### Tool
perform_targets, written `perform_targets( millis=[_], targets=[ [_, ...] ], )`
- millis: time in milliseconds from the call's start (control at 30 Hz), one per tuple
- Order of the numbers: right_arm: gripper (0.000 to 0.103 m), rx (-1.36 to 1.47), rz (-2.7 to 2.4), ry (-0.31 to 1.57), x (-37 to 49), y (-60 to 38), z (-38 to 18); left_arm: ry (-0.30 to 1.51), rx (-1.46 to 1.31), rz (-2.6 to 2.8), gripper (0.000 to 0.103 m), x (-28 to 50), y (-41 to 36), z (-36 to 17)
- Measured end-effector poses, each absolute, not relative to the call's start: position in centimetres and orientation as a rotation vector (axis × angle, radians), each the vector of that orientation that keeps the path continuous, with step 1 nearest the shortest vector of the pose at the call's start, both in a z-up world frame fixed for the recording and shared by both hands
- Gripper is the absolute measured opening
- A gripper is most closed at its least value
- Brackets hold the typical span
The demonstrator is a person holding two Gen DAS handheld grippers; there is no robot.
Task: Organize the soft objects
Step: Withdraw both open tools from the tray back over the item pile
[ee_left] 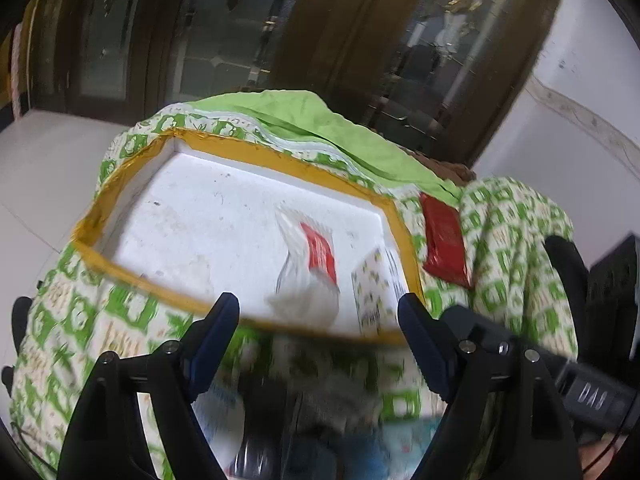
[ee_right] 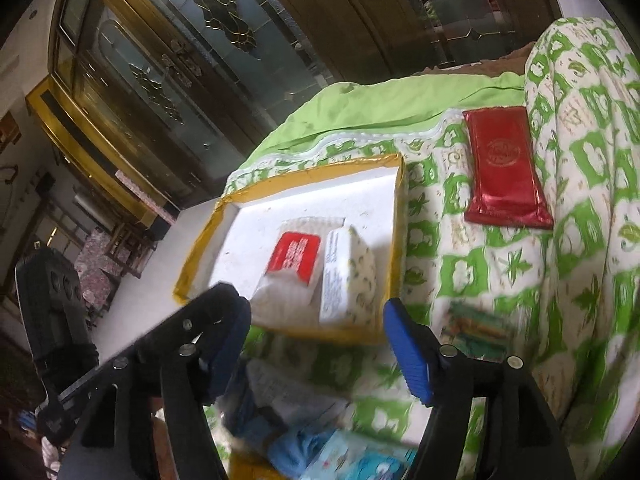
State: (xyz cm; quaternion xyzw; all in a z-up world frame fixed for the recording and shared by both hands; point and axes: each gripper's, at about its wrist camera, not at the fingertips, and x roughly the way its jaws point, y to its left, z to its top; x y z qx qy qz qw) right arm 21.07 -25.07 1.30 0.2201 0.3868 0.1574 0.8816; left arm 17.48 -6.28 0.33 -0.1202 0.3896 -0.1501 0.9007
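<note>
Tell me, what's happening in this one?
A person is sorting soft packs into a white tray with a yellow taped rim, set on a green patterned quilt. Two tissue packs lie inside. Both grippers are open and empty. A red pack lies on the quilt.

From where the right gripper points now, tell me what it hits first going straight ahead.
Probably the two tissue packs in the white tray: the right gripper, jaws open and empty, aims at the leaf-print pack beside the red-label pack. Depth is unclear.
</note>
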Motion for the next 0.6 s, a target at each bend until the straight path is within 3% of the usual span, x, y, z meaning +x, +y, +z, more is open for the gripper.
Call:
perform_targets(
  millis=[600],
  targets=[
    [0.077, 0.451, 0.375, 0.827, 13.1, -25.3, 1.0, 0.808, -0.259, -0.250, 0.081, 7.3, -1.5, -0.8]
  ],
)
